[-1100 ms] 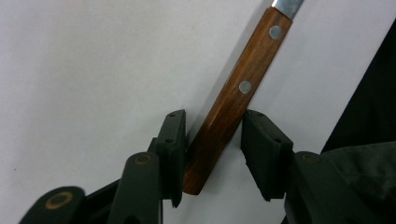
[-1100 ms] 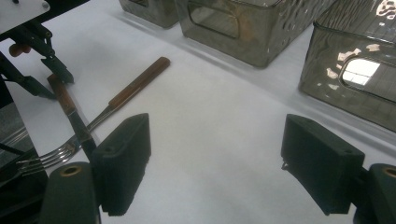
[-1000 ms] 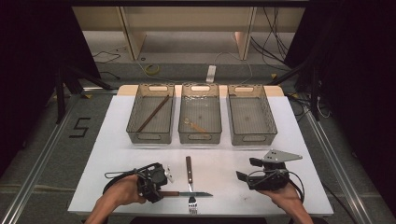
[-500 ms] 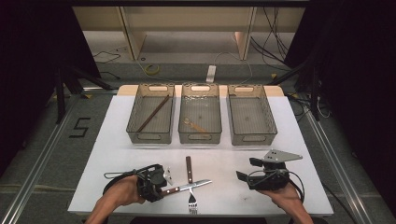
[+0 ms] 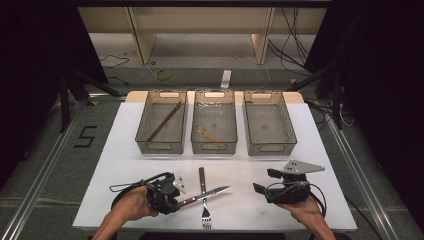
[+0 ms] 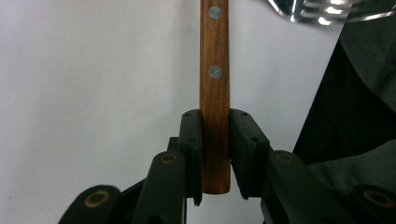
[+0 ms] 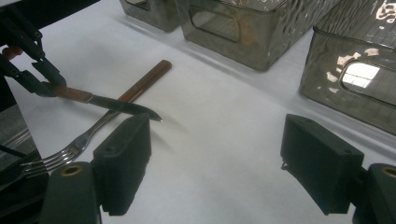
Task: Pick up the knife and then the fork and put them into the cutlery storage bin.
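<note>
On the table (image 5: 125, 165): white top, three grey bins in a row at the far side, cutlery and both grippers near the front edge
Left bin (image 5: 162, 121): holds a long dark stick lying diagonally
Middle bin (image 5: 214, 121): holds a small pale utensil — too small to tell what kind
Right bin (image 5: 269, 122): looks empty
Right gripper (image 7: 224, 163): held over the front right of the table, jaws wide apart with nothing between them, well apart from the cutlery
Left gripper (image 6: 215, 154): jaws closed narrow on the butt end of the knife's wooden handle
Knife (image 5: 202, 195): gripped by the handle end, blade pointing toward the right gripper; its shadow in the right gripper view suggests the tip is just off the table, crossing above the fork
Fork (image 5: 203, 196): lies flat, wooden handle toward the bins, tines toward the front edge
Risk – grip: the hold is at the very end of the handle, so the blade's weight could swing the knife down or twist it loose in a quick move
Risk – contact: a drooping tip could catch the fork and drag it, or snag a bin rim on the way in
</note>
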Demonstrator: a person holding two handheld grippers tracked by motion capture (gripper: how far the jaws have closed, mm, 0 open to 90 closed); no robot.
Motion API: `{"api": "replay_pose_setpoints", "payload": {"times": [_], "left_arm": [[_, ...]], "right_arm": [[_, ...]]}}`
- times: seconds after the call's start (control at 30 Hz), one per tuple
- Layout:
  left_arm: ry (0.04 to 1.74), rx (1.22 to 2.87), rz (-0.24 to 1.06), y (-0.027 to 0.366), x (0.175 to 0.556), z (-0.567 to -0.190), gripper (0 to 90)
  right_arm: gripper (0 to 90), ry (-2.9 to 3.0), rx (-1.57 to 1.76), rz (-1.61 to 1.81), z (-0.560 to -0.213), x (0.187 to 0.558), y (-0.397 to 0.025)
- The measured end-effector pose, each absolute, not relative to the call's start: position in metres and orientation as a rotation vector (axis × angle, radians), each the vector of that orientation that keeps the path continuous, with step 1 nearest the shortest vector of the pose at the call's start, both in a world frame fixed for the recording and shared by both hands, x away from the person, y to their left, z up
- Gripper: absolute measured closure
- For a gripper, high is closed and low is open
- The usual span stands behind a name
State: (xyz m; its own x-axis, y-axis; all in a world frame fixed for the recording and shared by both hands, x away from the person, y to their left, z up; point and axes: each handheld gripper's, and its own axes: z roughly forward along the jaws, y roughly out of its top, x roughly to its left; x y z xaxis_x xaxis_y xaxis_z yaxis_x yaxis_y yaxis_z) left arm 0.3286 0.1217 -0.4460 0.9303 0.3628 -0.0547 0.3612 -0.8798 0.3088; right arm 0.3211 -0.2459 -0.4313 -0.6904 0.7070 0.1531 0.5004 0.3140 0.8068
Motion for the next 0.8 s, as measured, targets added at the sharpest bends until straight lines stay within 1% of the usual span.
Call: {"api": "replay_pose_setpoints", "payload": {"times": [0.17,0.4,0.53,0.63,0.8], "left_arm": [[0.568,2.728,-0.017,0.118,0.33,-0.444,74.9],[0.6,2.692,-0.046,0.109,0.336,-0.439,74.9],[0.567,2.698,-0.075,0.097,0.339,-0.439,74.9],[0.553,2.699,-0.074,0.093,0.341,-0.438,74.9],[0.516,2.716,-0.084,0.082,0.345,-0.434,74.8]], "right_arm": [[25.2,2.343,1.077,1.339,-0.428,0.319,-0.243],[24.8,2.353,0.933,1.366,-0.418,0.309,-0.226],[24.7,2.372,0.844,1.366,-0.415,0.303,-0.213],[24.8,2.393,0.794,1.361,-0.414,0.3,-0.206],[25.4,2.455,0.635,1.281,-0.416,0.293,-0.182]]}}
